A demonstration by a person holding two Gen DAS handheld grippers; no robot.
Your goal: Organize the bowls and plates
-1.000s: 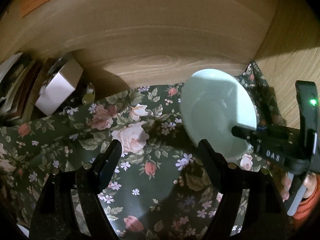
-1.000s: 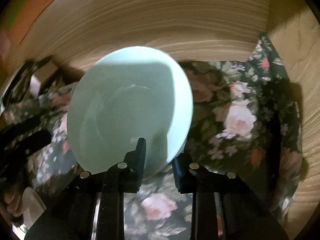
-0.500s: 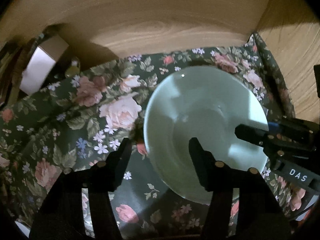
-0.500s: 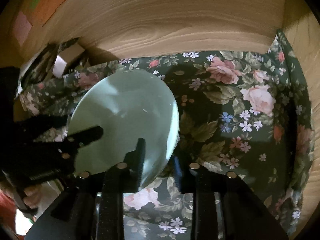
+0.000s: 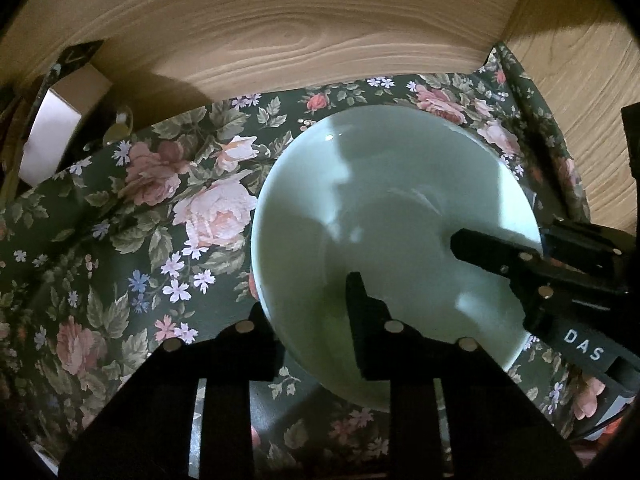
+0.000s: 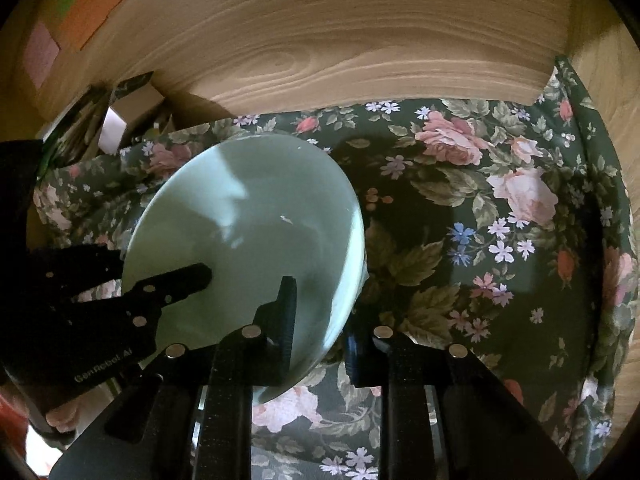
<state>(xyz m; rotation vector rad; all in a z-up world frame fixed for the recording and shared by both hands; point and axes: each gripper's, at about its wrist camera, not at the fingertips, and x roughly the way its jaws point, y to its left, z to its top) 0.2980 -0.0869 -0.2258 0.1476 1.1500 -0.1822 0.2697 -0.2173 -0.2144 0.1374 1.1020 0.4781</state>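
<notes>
A pale green bowl hangs tilted just above the floral cloth, held at two points on its rim. My right gripper is shut on the near rim of the bowl, one finger inside and one beneath. My left gripper straddles the rim on the other side. Its jaws are closing with the bowl's wall between them: the right finger lies on the inner wall and the left finger sits under the rim. In the left wrist view the right gripper's finger reaches in from the right.
A dark floral cloth covers the shelf floor. Wooden walls close it in at the back and on the right. A white box and clutter stand at the back left. A person's fingers show at lower right.
The bowl has come down from near upright to a flatter tilt over the cloth. My left gripper has moved onto its rim and its jaws have narrowed around it. The right gripper's hold is unchanged.
</notes>
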